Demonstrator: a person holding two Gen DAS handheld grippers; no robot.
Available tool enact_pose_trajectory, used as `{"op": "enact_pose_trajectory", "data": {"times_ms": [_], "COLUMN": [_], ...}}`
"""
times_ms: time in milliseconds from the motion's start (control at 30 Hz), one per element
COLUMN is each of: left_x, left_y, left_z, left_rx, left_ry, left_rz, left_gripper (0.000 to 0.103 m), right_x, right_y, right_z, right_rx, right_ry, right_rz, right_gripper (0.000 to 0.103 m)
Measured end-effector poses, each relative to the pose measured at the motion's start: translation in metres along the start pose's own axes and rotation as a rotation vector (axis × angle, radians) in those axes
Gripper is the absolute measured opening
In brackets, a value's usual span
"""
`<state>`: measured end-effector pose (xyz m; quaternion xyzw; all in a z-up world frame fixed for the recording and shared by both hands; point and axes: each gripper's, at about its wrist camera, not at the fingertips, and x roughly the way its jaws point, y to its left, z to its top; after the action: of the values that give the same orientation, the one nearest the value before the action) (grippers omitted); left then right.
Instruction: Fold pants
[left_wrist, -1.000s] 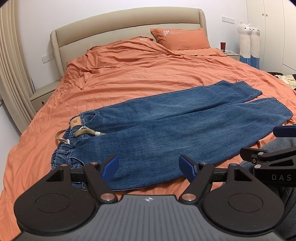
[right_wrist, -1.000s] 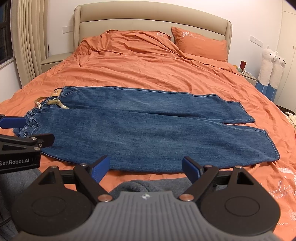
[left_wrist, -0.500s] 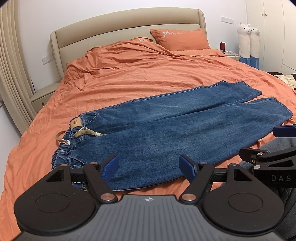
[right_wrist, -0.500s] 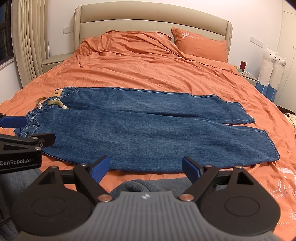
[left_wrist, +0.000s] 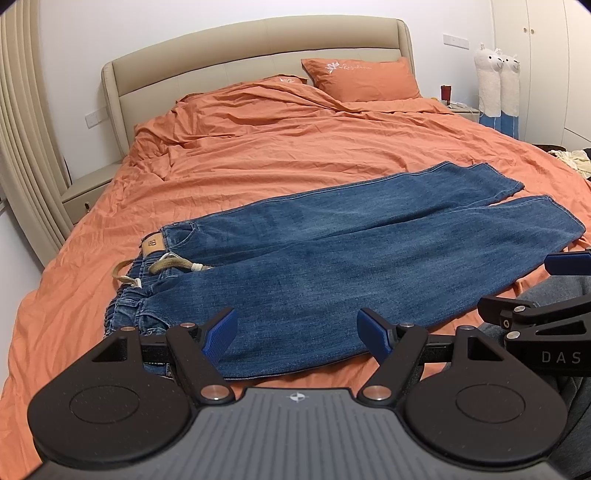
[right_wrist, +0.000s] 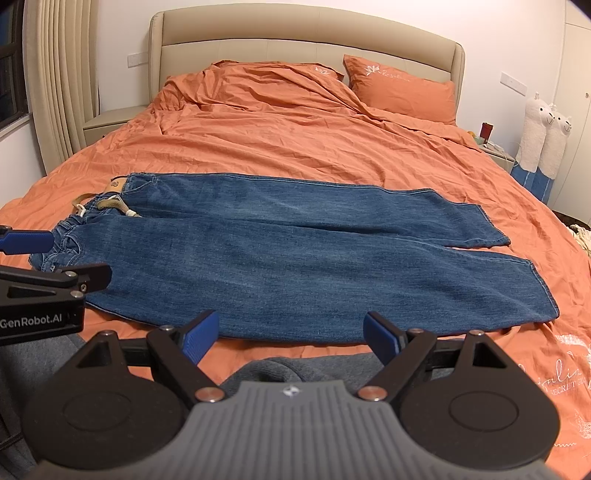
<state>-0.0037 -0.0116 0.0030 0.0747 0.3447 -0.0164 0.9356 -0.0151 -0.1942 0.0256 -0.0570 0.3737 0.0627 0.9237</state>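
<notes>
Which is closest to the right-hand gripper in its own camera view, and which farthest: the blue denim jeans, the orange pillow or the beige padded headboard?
From the right gripper:
1. Blue denim jeans, spread flat just beyond the open fingers.
2. Orange pillow, far up the bed, on the right.
3. Beige padded headboard, right behind the pillow, against the wall.

I am in a home bedroom: a wide bed (right_wrist: 295, 147) with orange bedding and a padded beige headboard (right_wrist: 306, 40), a matching pillow (right_wrist: 402, 92), a nightstand (left_wrist: 92, 184), pleated curtains (right_wrist: 62, 74), and two plush llamas (right_wrist: 546, 136) against the wall.
</notes>
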Motion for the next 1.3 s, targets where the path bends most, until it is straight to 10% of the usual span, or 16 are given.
{"op": "enact_pose_trajectory", "data": {"times_ms": [300, 600, 1167, 1300], "left_x": [0.004, 0.052, 0.246, 0.267], "left_y": [0.027, 0.143, 0.329, 0.340], "left_z": [0.007, 0.038, -0.007, -0.026], "left_rx": [0.001, -0.169, -0.684, -0.770], "left_ry": [0.015, 0.043, 0.272, 0.274], "left_rz": [-0.033, -0.088, -0.277, -0.464], "left_gripper": [0.075, 0.043, 0.047, 0.049], "right_x": [0.010, 0.074, 0.222, 0.233], "right_y": [-0.004, -0.055, -0.082, -0.082], "right_z": [0.003, 0.040, 0.064, 0.062], "right_rx": [-0.030, 0.061, 0.291, 0.297], "right_ry": [-0.013, -0.091, -0.019, -0.002], "right_rz": [0.055, 0.084, 0.127, 0.114], "right_gripper": [0.082, 0.082, 0.071, 0.071]}}
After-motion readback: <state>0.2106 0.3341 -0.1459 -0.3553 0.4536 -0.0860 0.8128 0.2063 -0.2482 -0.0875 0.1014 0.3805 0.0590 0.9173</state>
